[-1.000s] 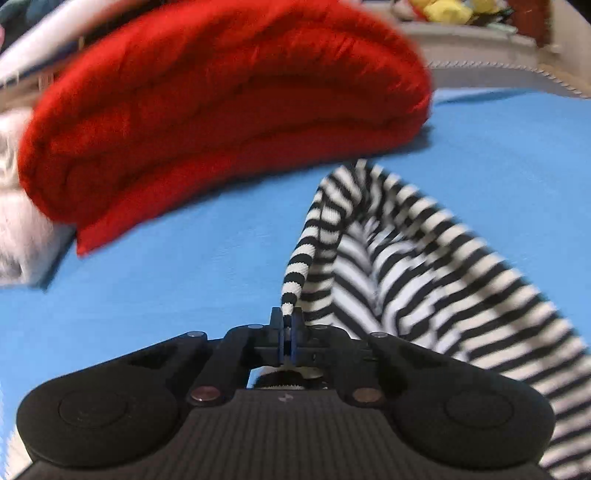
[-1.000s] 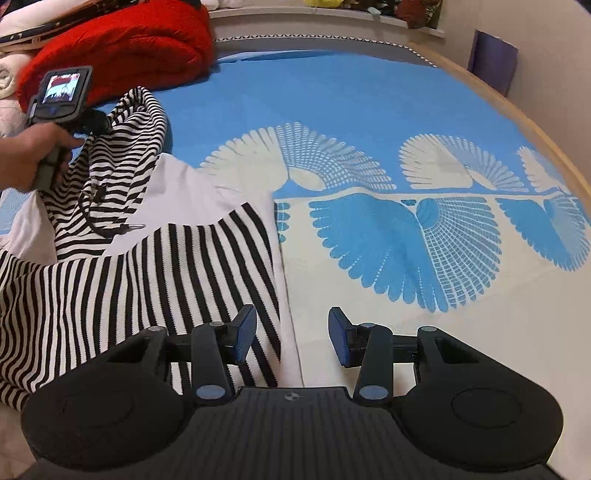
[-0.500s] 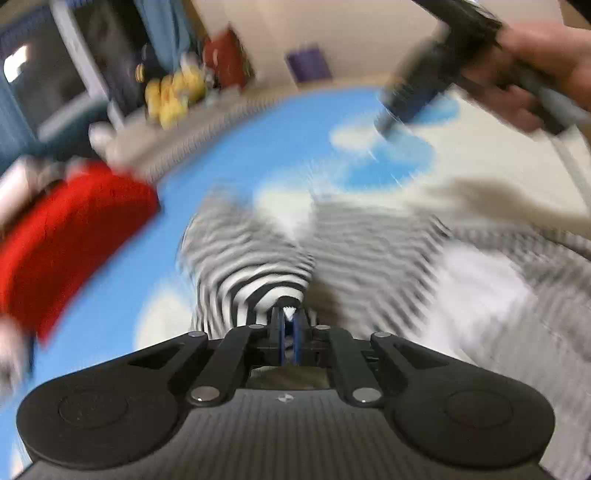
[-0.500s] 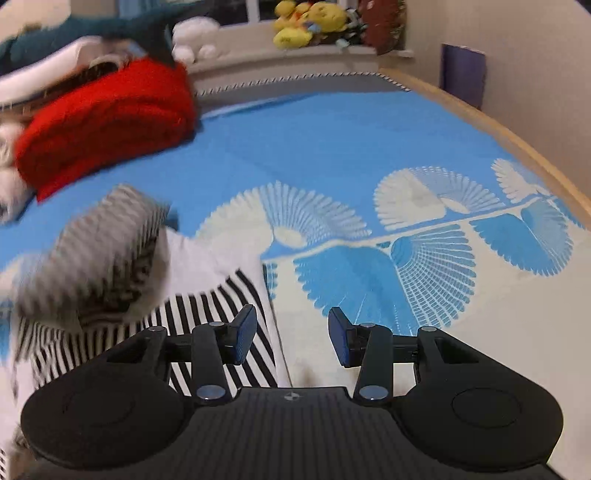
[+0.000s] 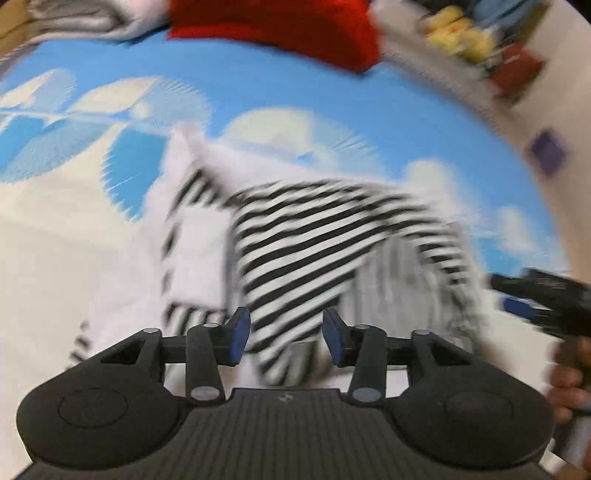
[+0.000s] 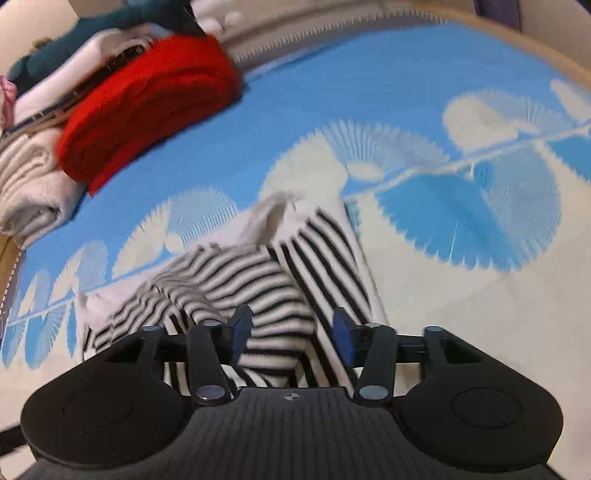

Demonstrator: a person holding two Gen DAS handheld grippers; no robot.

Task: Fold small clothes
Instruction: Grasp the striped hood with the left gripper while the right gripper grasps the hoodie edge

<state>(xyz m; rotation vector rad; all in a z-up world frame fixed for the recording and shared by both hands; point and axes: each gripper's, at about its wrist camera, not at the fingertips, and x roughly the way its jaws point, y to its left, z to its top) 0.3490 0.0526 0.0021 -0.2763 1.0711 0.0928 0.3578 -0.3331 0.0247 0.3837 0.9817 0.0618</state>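
Note:
A black-and-white striped garment [image 5: 295,236] with white panels lies bunched on the blue and cream patterned bed cover [image 5: 280,88]; it also shows in the right wrist view [image 6: 258,284]. My left gripper [image 5: 283,334] is open and empty, just above the garment's near fold. My right gripper [image 6: 291,338] is open and empty over the striped cloth. The right gripper's black body, held by a hand, shows blurred at the right edge of the left wrist view [image 5: 543,299].
A folded red garment [image 6: 147,99] sits at the far left of the bed on a stack of white and grey folded clothes [image 6: 29,184]. Yellow plush toys [image 5: 454,29] lie beyond the bed. The bed's wooden edge [image 6: 517,40] runs along the far right.
My left gripper has opened and let go of the striped cloth, which now lies folded over the garment. Both grippers swung over the garment; the right stayed open.

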